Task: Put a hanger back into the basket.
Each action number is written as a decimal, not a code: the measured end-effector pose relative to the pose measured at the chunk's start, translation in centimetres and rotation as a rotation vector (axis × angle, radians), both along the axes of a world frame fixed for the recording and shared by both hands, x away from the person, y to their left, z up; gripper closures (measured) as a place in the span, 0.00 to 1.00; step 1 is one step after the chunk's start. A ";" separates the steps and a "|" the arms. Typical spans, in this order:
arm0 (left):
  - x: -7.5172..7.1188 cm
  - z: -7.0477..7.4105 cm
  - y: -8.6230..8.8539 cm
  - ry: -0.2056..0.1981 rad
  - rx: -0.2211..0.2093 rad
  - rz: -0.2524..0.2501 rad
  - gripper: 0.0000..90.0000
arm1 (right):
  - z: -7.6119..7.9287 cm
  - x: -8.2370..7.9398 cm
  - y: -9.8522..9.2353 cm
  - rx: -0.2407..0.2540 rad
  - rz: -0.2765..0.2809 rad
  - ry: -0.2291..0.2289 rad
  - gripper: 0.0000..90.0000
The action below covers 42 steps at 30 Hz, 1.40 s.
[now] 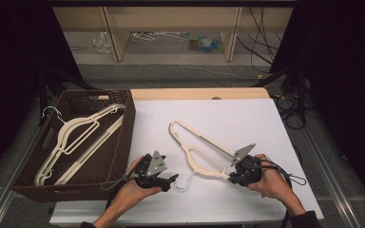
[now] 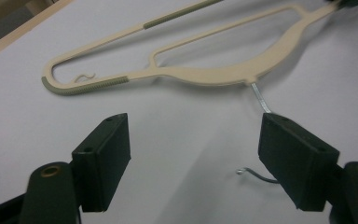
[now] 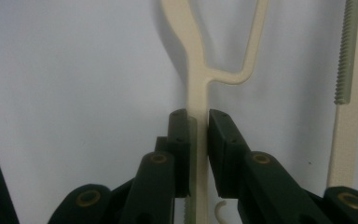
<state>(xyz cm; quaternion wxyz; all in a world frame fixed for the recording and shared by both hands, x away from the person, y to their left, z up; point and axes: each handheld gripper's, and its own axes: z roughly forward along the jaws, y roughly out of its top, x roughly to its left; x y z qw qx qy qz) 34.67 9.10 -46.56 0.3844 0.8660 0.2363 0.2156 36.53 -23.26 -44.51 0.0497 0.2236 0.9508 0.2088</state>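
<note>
Right gripper view puts your right gripper point(image 3: 198, 140) clamped on one thin arm of the cream hanger point(image 3: 196, 88), the pads pressing it from both sides while the rest of the frame runs away from you across the white surface point(image 3: 74, 70). From the high view, that right gripper point(image 1: 232, 176) grips the hanger point(image 1: 204, 159) at its near right end, and the hanger lies flat near the middle of the surface point(image 1: 228, 114), stretching up and to the left. Your left gripper point(image 2: 193, 154) stands with its jaws wide apart and nothing between the pads; the metal hook point(image 2: 259, 95) of the hanger passes just behind its right jaw. Off to the left, a brown woven basket point(image 1: 123, 137) sits against the surface's edge with more cream hangers point(image 1: 76, 137) lying inside it.
</note>
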 end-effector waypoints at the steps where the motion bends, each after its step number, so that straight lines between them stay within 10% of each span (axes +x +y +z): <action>1: 0.4 -0.1 -0.3 -0.016 0.034 -0.008 0.28 | 0.0 0.0 0.0 0.001 0.004 -0.001 0.89; 9: 2.6 -1.8 -2.7 -0.081 0.151 -0.054 0.31 | 0.8 -0.3 0.0 0.003 0.007 -0.001 0.89; 28: 3.5 -1.8 -5.8 -0.225 0.256 -0.277 0.30 | 1.1 -0.4 0.0 0.011 0.016 -0.001 0.89; 34: 3.3 -0.8 -6.2 -0.325 0.287 -0.409 0.43 | 1.0 -0.3 -0.3 0.027 0.026 0.017 0.89; 42: 3.3 -0.1 -6.5 -0.334 0.313 -0.533 0.69 | 1.0 -0.3 -0.5 0.040 0.035 0.021 0.89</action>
